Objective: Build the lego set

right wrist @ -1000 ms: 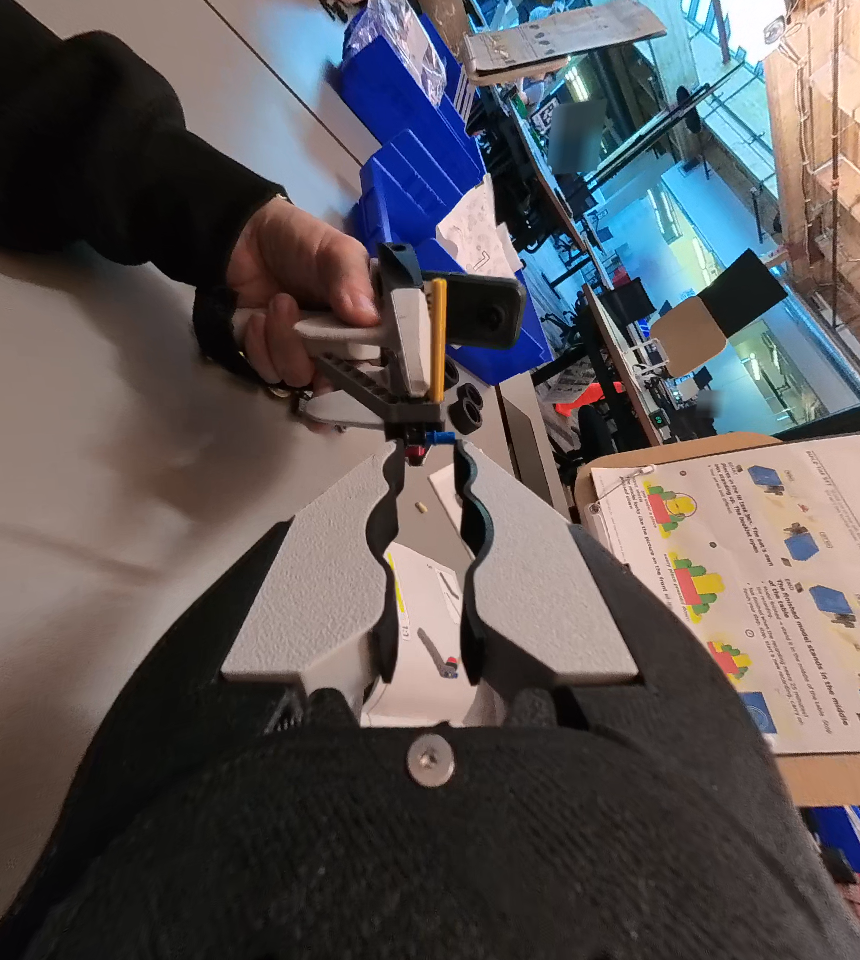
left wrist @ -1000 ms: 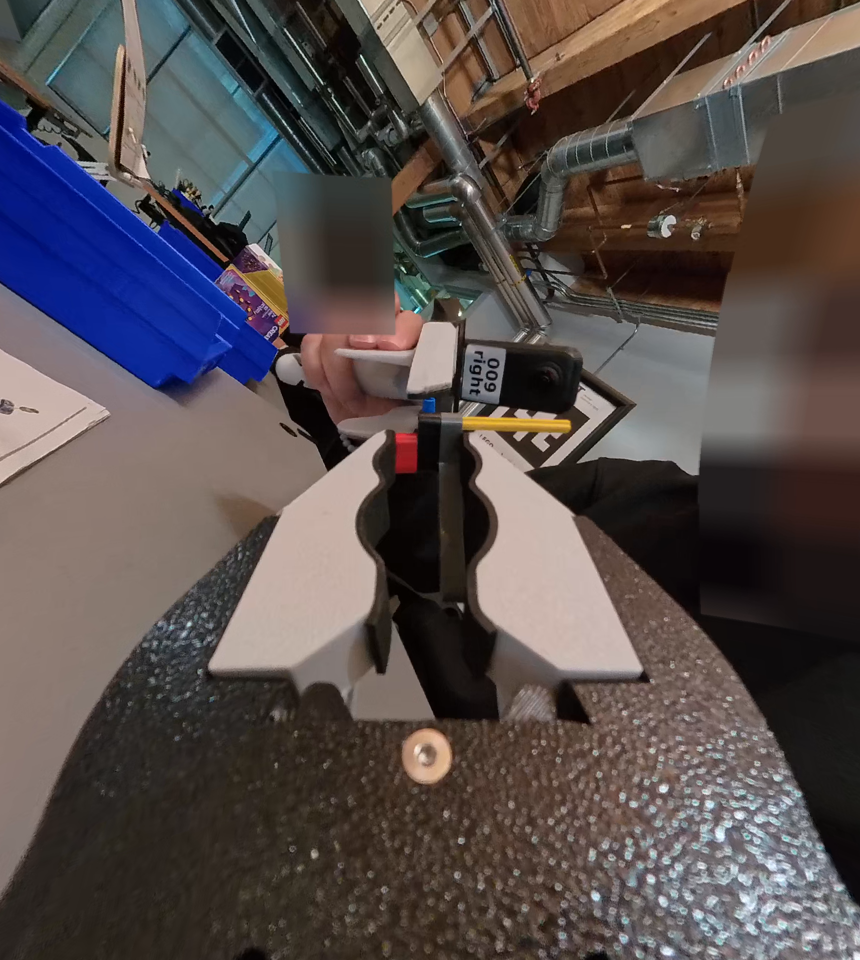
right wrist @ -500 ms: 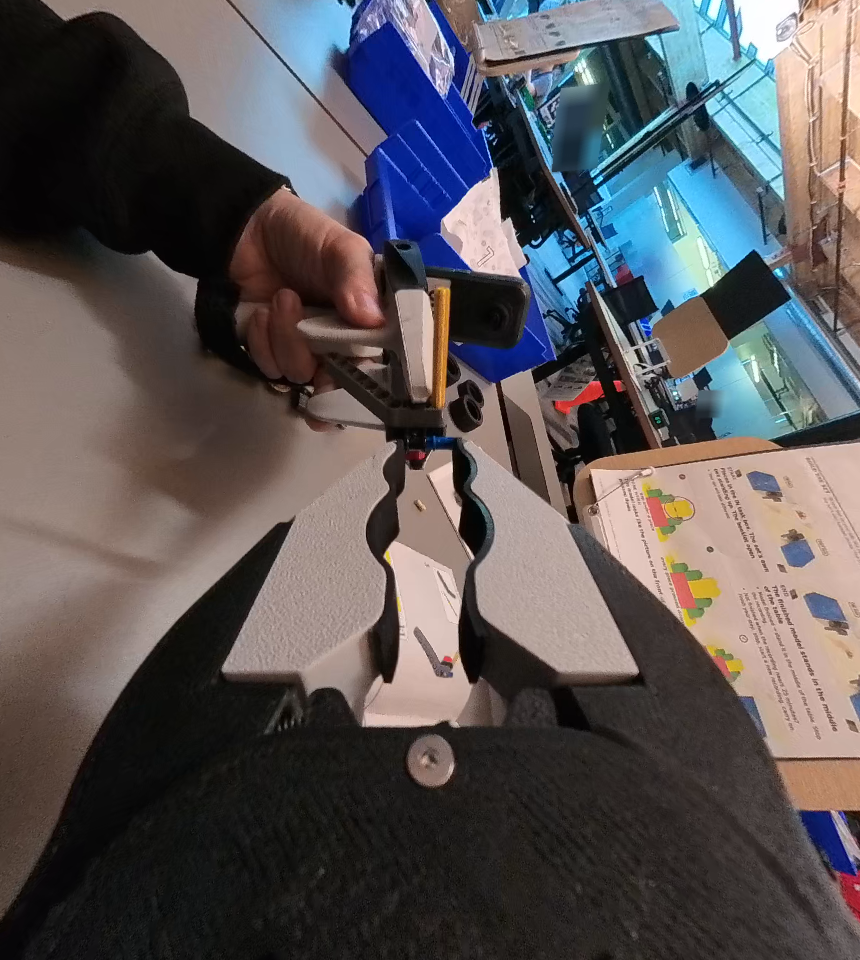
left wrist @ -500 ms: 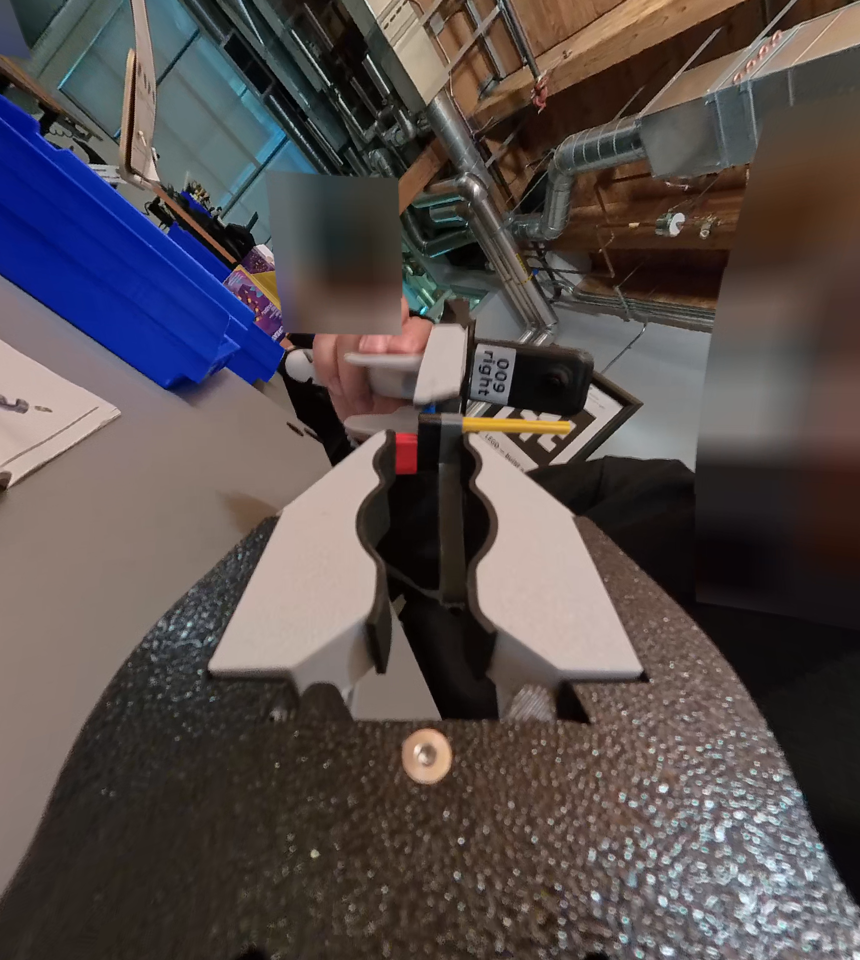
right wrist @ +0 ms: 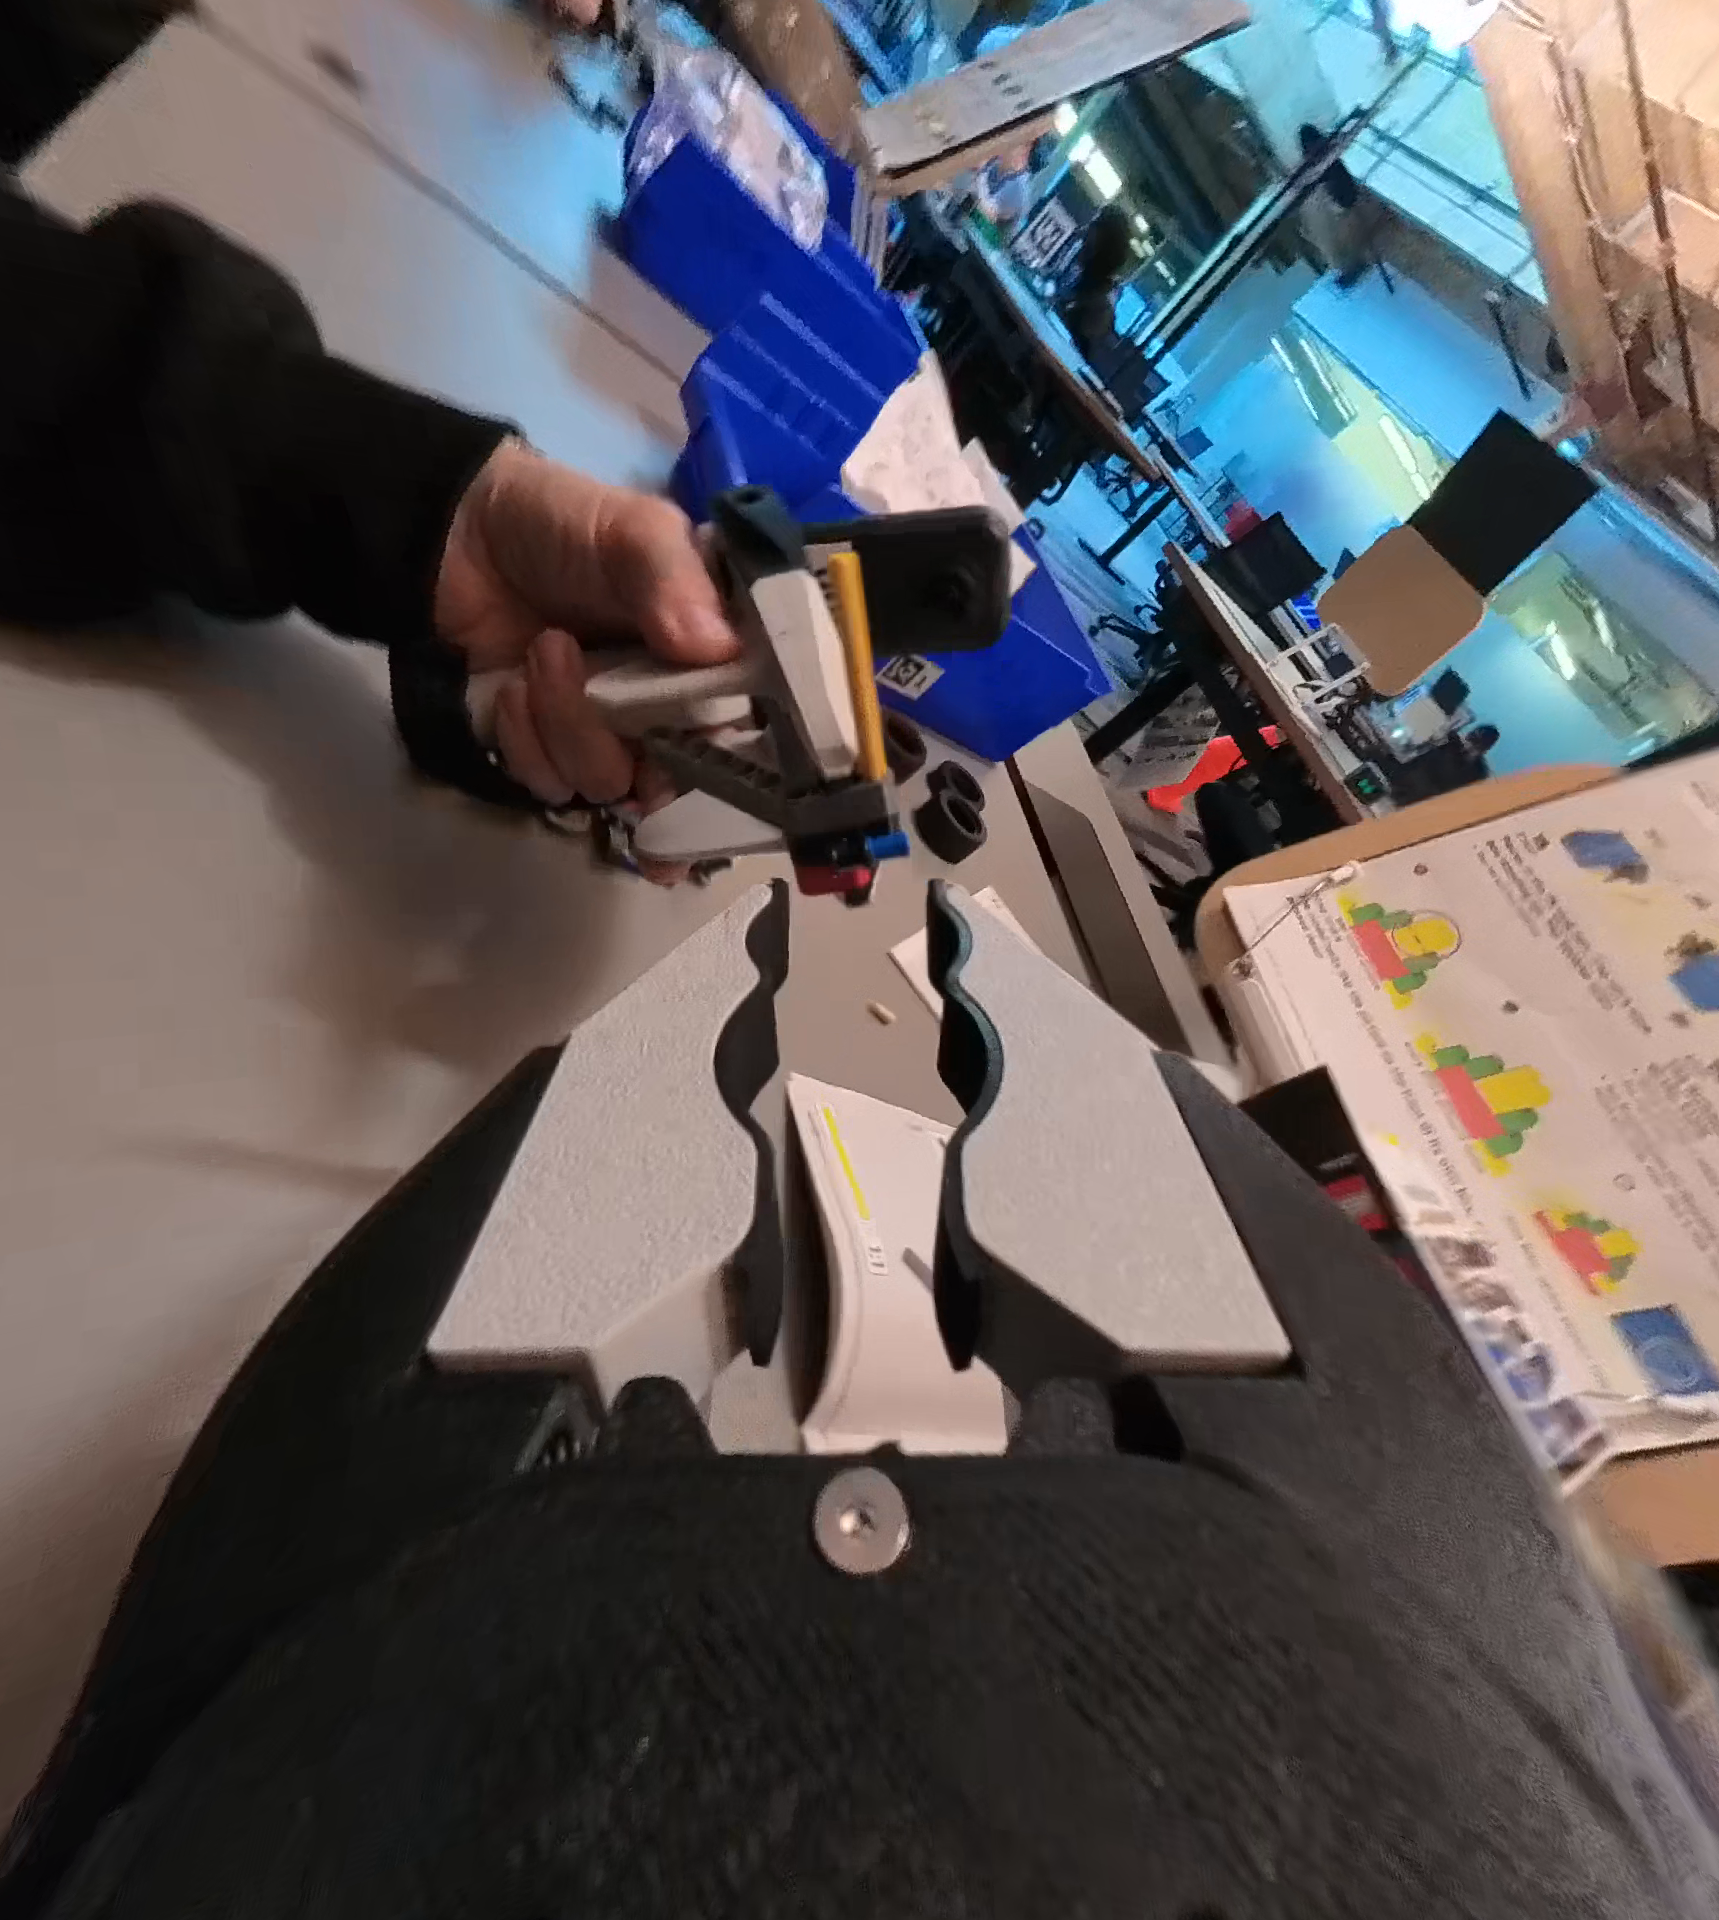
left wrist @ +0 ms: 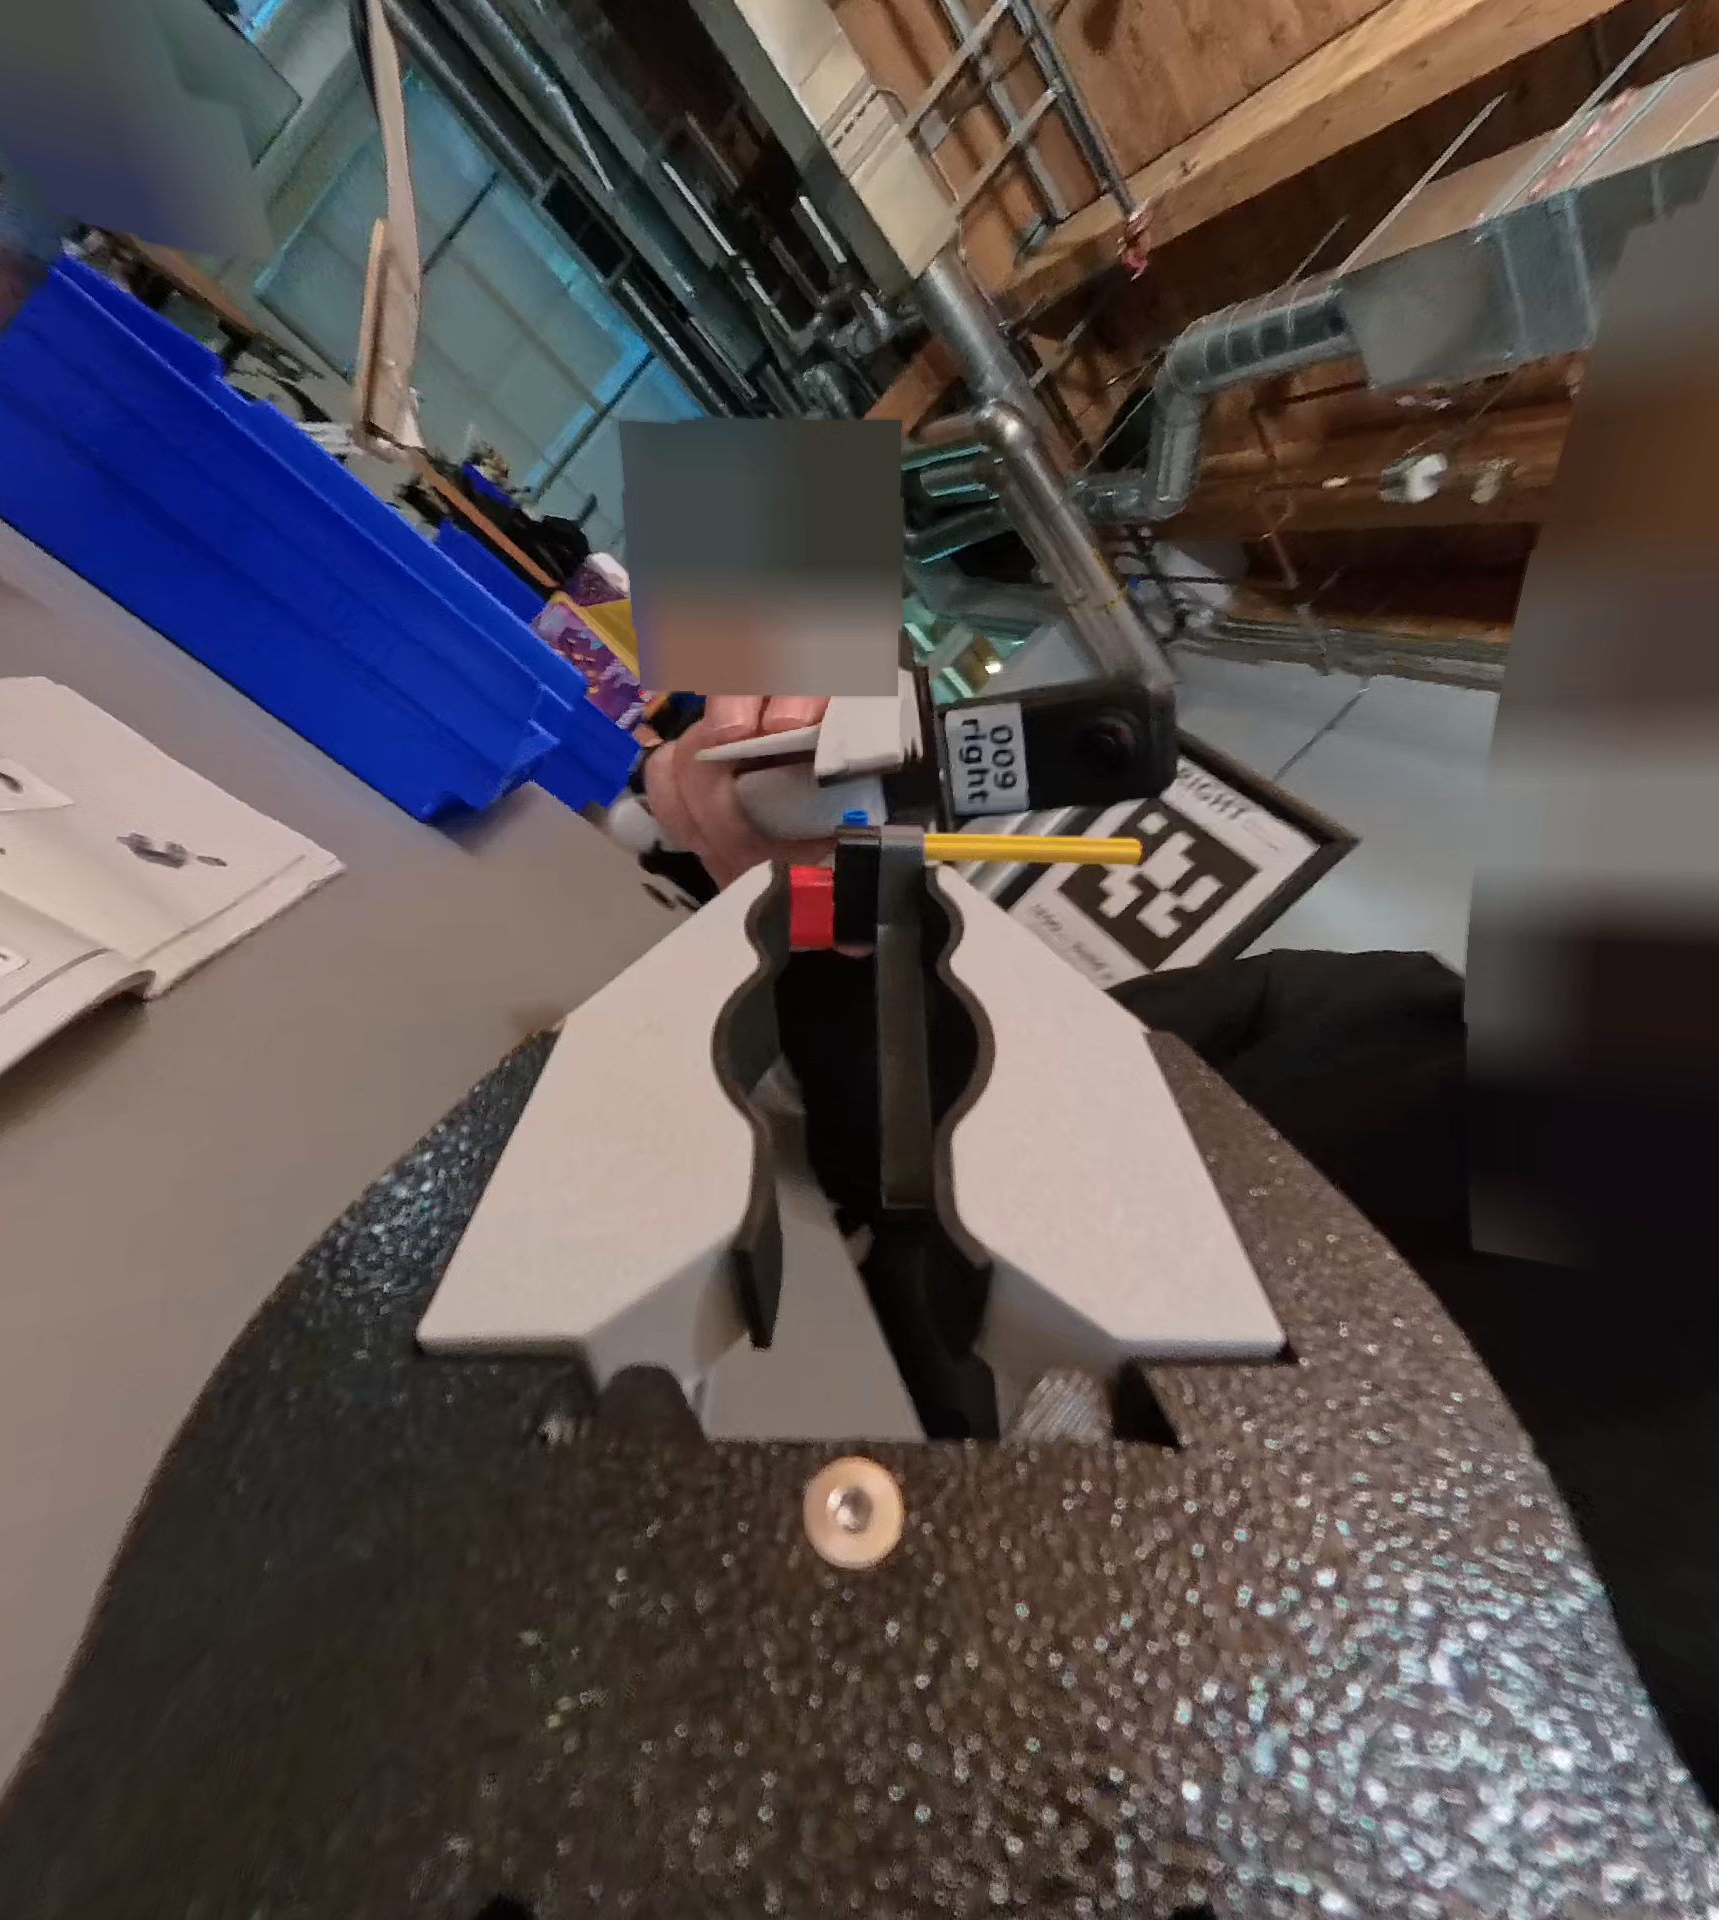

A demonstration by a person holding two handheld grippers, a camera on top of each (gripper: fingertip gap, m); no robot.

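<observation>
My left gripper [left wrist: 855,904] is shut on a small lego assembly: a dark grey beam [left wrist: 902,1039] stands upright between its fingers. A red piece [left wrist: 811,920], a blue pin [left wrist: 855,816] and a yellow axle [left wrist: 1031,850] sit at the beam's top. In the right wrist view a hand holds the left gripper [right wrist: 793,769] above the grey table [right wrist: 159,1039], with the assembly [right wrist: 839,816] pointing at me. My right gripper [right wrist: 860,904] is open and empty. Its tips are just short of the red piece and do not touch it. The right gripper [left wrist: 813,784] also shows beyond the assembly in the left wrist view.
Blue bins [right wrist: 782,343] line the table's far side, also visible in the left wrist view [left wrist: 242,582]. An open booklet [left wrist: 55,852] lies at the left. A printed colour sheet on a board [right wrist: 1561,1091] lies at the right. Black tyres [right wrist: 948,821], a small tan piece [right wrist: 878,1010] and white paper [right wrist: 865,1174] lie ahead.
My right gripper has opened a little wider and drawn back from the assembly's red and blue end. The left gripper still holds the assembly, now seen a bit farther off.
</observation>
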